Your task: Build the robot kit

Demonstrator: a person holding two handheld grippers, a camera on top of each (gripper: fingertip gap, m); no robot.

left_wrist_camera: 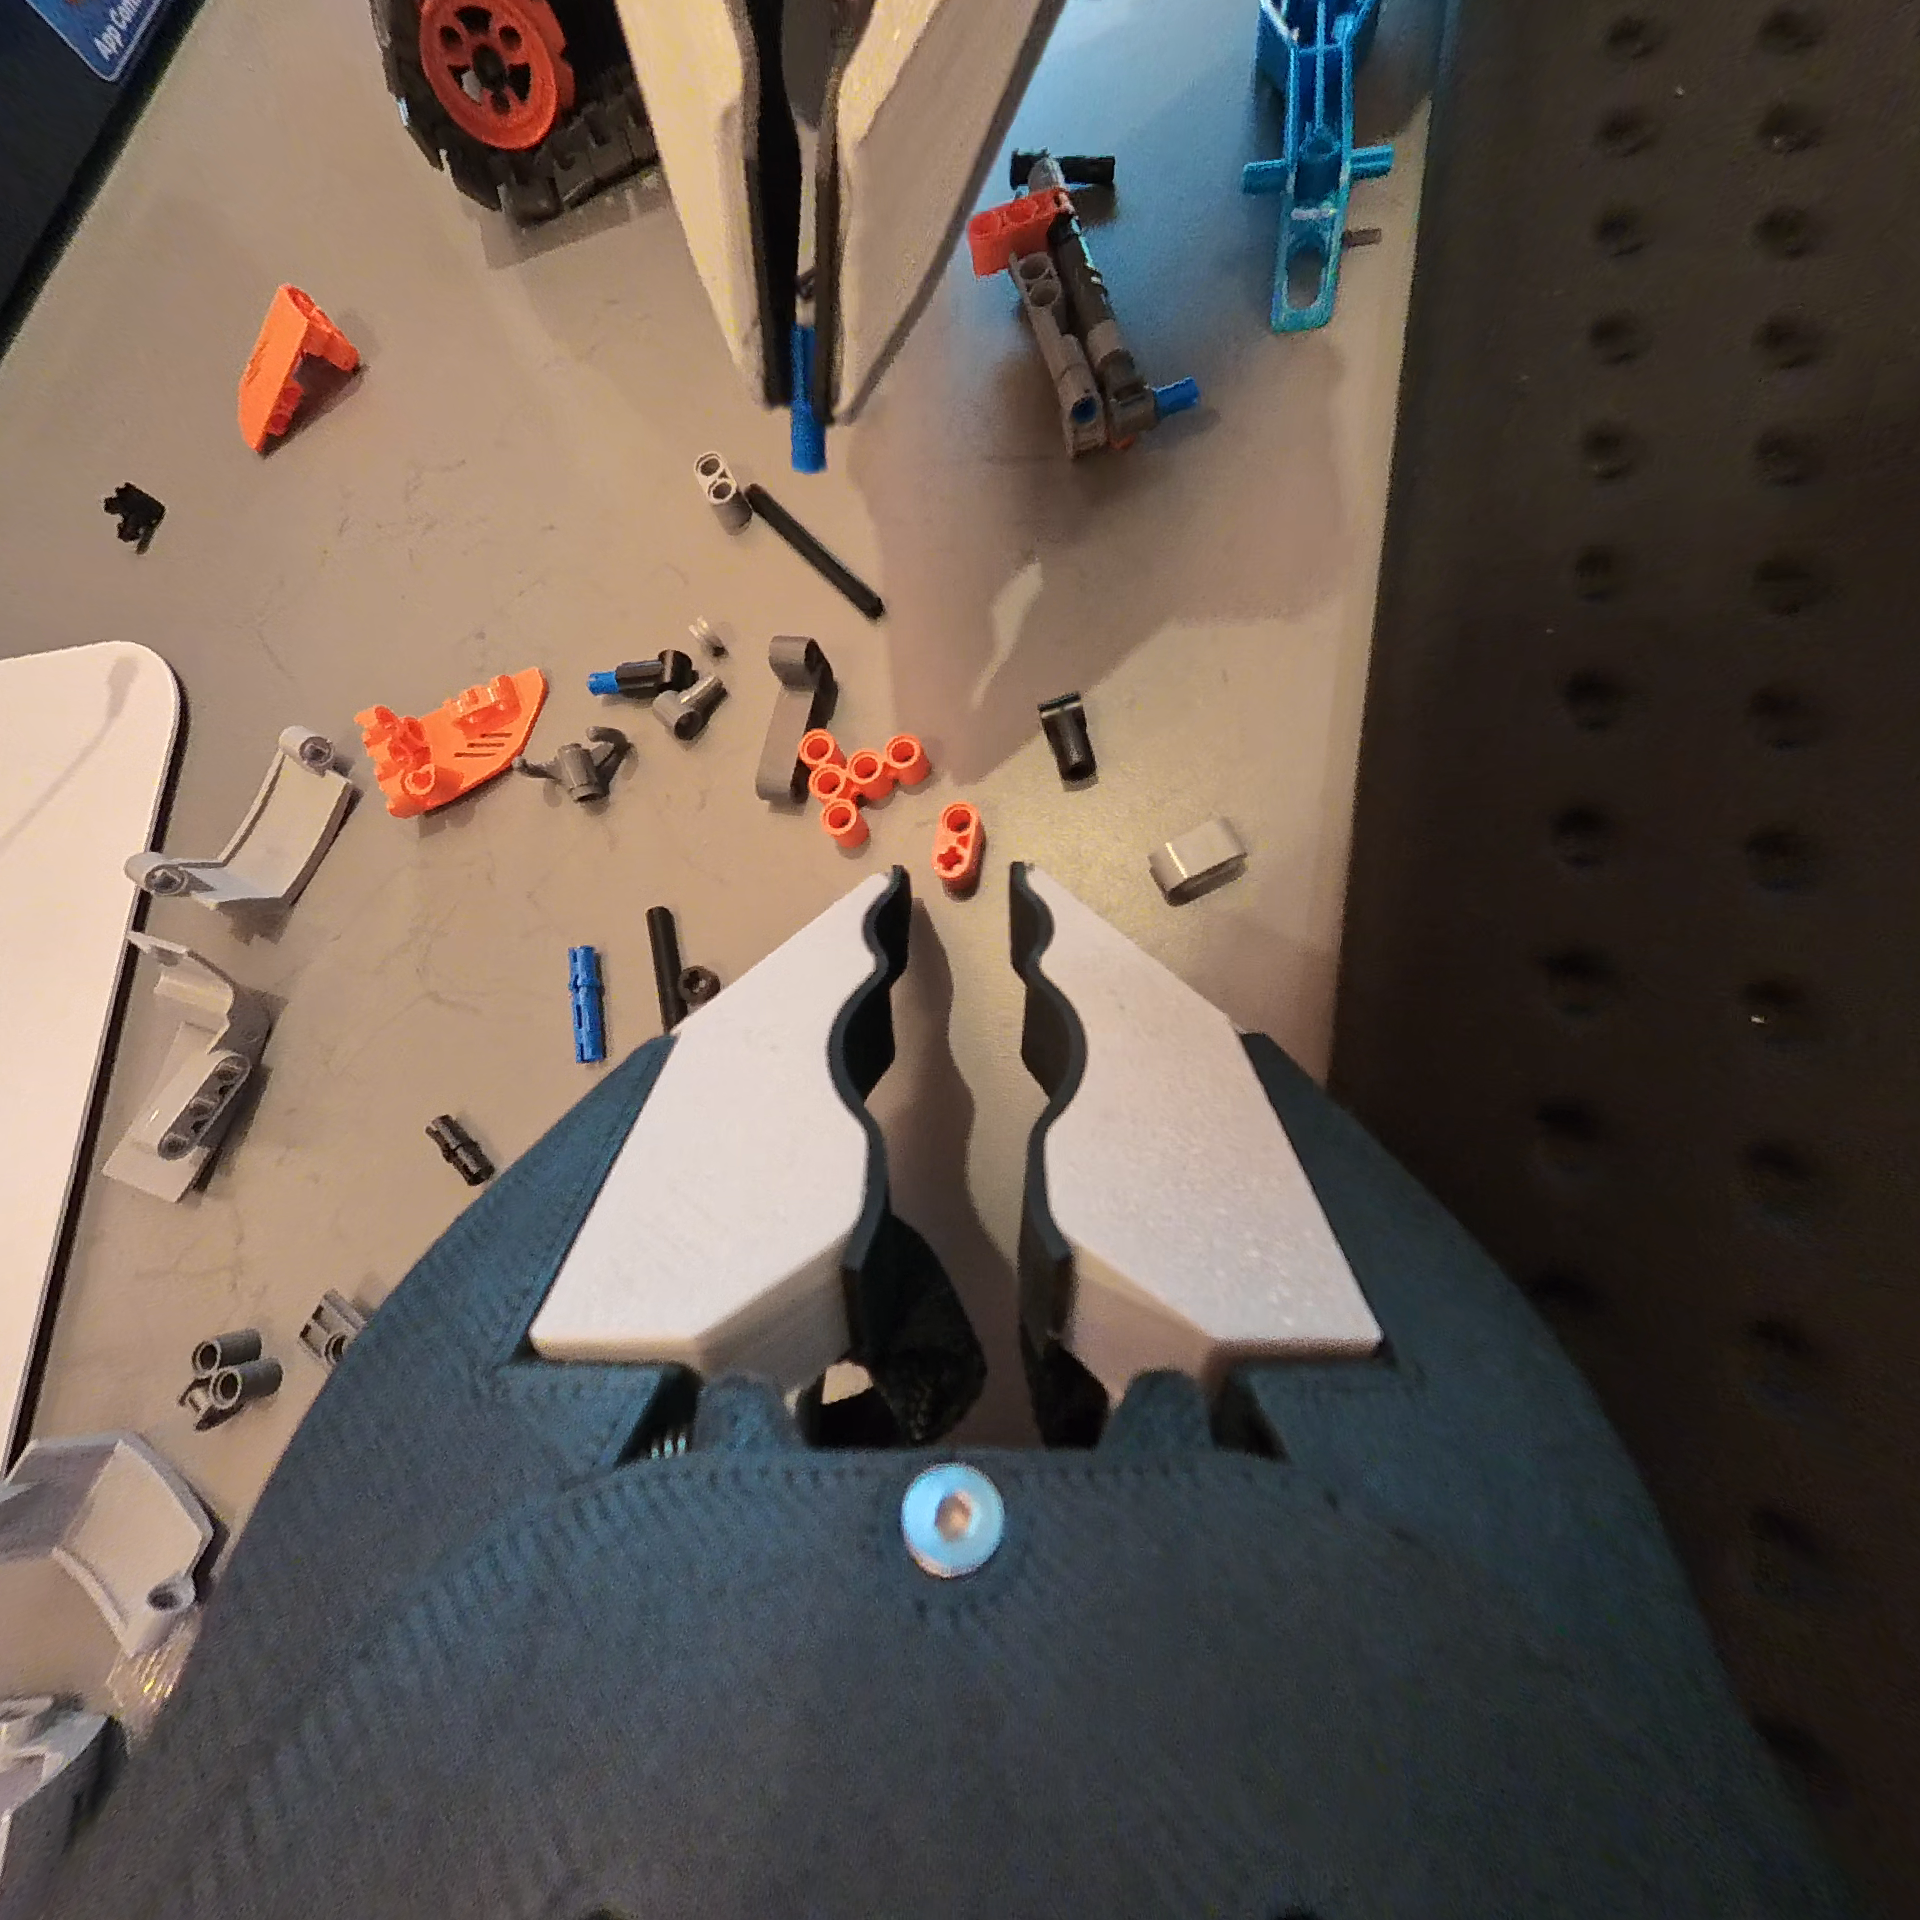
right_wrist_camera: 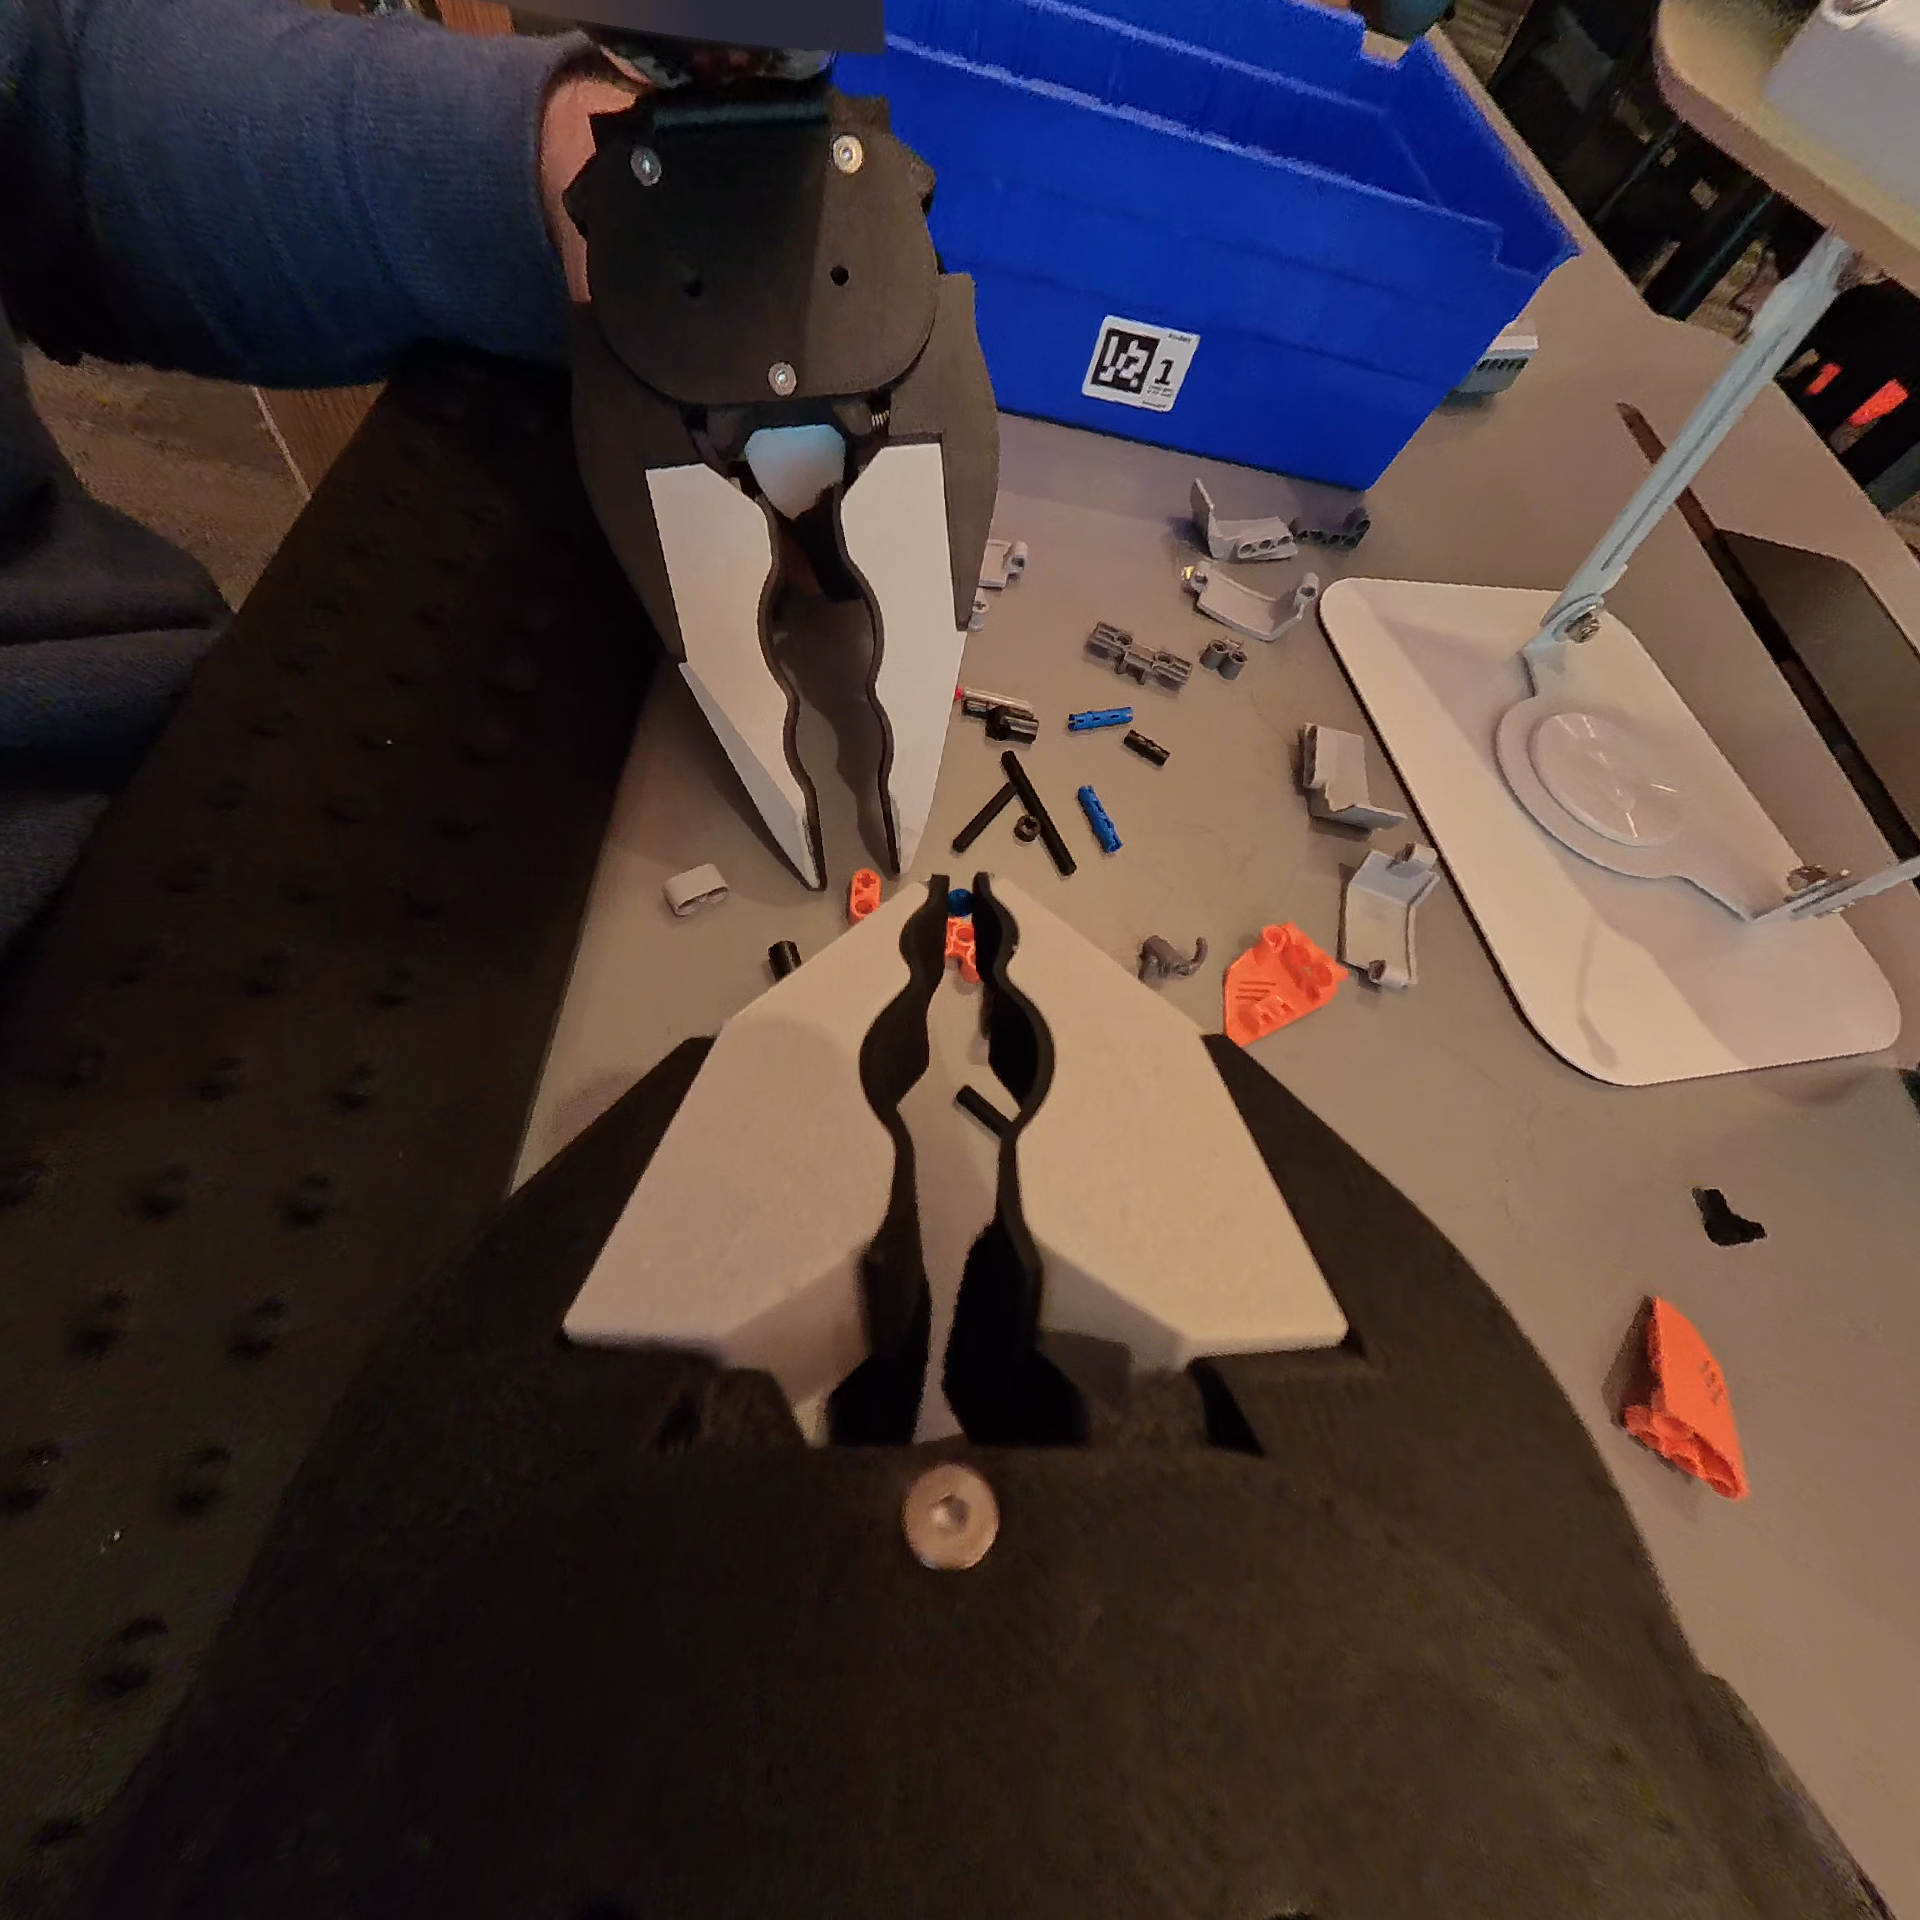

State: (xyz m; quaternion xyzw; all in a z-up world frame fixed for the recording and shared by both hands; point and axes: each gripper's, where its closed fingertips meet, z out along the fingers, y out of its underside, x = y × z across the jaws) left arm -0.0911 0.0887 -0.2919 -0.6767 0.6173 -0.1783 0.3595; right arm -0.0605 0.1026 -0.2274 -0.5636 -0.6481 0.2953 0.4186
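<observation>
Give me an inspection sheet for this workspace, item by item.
Surface: grey tabletop, black perforated mat along one edge.
Job's things: blue plastic pin in the right gripper; small orange two-hole connector lying just ahead of the left gripper's tips.
Clutter: orange angled panel, black axle rod, grey curved panels, orange-hubbed wheel, light blue plastic frame.
Grippers: left gripper open, empty; right gripper shut on the pin.
Cables: nothing seen.
Surroundings: blue plastic bin, white lamp base.
</observation>
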